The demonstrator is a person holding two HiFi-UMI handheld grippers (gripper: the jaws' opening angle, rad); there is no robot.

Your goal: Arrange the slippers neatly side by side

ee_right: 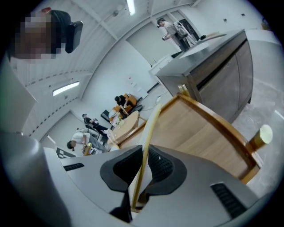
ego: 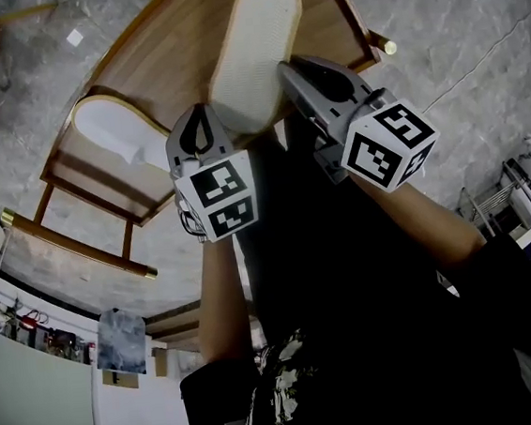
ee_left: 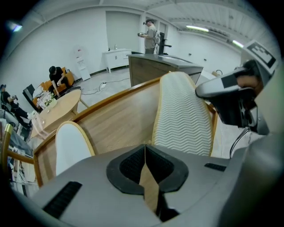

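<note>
The right gripper [ee_right: 144, 148] has its jaws clamped on the thin edge of one slipper [ego: 258, 47]. In the right gripper view the slipper runs edge-on between the ribbed black jaws, a narrow tan strip with both sides pressed against it. Gripping the rim rather than the broad face looks like the only hold such narrow jaws could get on so wide and flat a thing. It probably also lets the person swing or slide the slipper about without folding it. The left gripper [ee_left: 144, 148] has its jaws together with nothing in them. It hangs near the held slipper's close end, pointing steeply down at the table [ego: 173, 47], likely ready to steady or nudge.

The held slipper is over the middle of the table, its sole turned up toward the person. The second slipper [ego: 115, 126] lies to its left near the table's edge, apart from it and angled differently, so the pair is not yet side by side. The held one would seem to need bringing across and lining up with its mate.

The held sole is cream and covered in fine zigzag ridges, a long rounded oval framed by a tan rim. The second slipper shows a smooth white face with the same tan rim. The table is light wood with a curved, raised border, and it stands on a grey veined stone floor [ego: 473, 34].
</note>
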